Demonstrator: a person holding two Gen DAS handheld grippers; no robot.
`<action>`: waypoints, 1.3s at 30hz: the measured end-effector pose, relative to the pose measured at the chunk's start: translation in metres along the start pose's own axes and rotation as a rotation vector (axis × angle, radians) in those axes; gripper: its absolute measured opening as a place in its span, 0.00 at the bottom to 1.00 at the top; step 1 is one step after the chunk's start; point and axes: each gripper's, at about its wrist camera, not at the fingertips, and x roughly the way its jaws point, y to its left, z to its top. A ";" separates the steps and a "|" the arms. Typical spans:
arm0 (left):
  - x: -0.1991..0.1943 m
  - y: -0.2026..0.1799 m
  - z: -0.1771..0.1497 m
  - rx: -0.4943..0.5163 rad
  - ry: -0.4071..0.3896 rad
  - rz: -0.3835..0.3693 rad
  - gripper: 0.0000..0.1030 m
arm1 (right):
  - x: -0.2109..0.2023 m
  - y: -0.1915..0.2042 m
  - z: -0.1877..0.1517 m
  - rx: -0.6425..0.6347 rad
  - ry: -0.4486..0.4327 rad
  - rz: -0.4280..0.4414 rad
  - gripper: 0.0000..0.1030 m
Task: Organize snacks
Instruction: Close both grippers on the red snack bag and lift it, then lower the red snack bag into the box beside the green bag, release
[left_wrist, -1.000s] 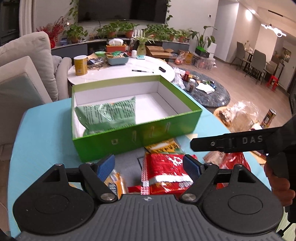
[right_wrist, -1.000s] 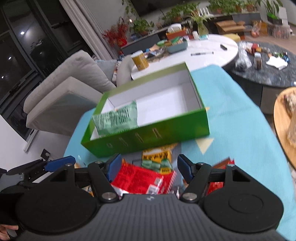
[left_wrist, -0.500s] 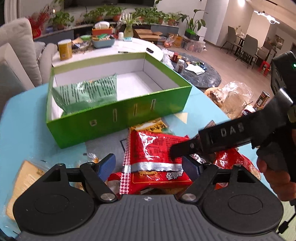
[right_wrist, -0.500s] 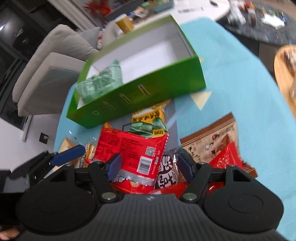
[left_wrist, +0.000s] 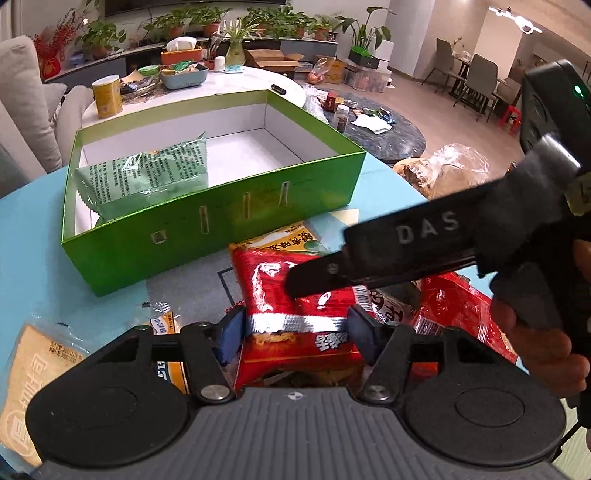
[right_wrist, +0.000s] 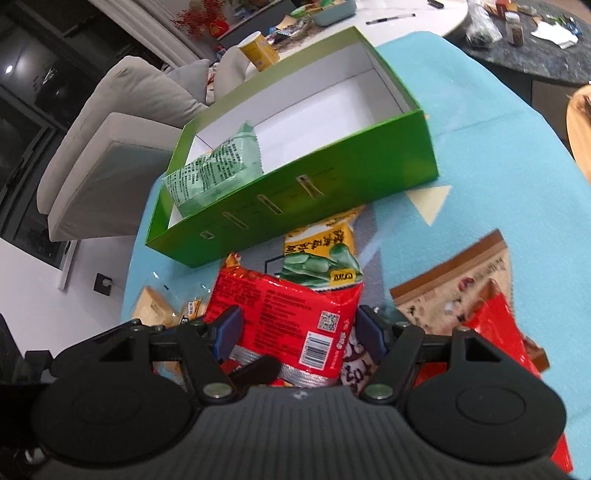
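A green box (left_wrist: 221, 218) with a white inside stands on the blue table (left_wrist: 33, 240) and holds a pale green snack bag (left_wrist: 147, 177) at its left end. A pile of snacks lies in front of it. My left gripper (left_wrist: 295, 328) is open, its fingers on either side of a red snack packet (left_wrist: 291, 295). My right gripper (right_wrist: 295, 332) is open around the same red packet (right_wrist: 288, 310). A yellow-green bean bag (right_wrist: 321, 258) lies behind it. The right gripper's arm crosses the left wrist view (left_wrist: 406, 251).
Around the pile lie a brown patterned bag (right_wrist: 454, 288), another red bag (right_wrist: 506, 332) and tan bread packets (left_wrist: 33, 369). A grey sofa (right_wrist: 110, 122) stands to the left. A white table with a yellow can (left_wrist: 107, 96) and clutter is behind the box.
Both grippers have come down and forward onto the snack pile. The red packet now sits between the fingers of each gripper. The right gripper's arm reaches farther across the left view.
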 end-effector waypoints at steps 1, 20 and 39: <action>-0.001 -0.001 0.000 0.005 -0.004 0.003 0.54 | 0.000 0.001 0.000 0.000 -0.007 0.008 0.70; -0.059 0.011 0.070 0.052 -0.250 0.151 0.46 | -0.044 0.062 0.046 -0.200 -0.315 0.086 0.62; 0.000 0.090 0.109 -0.051 -0.198 0.200 0.45 | 0.025 0.077 0.107 -0.246 -0.288 0.093 0.63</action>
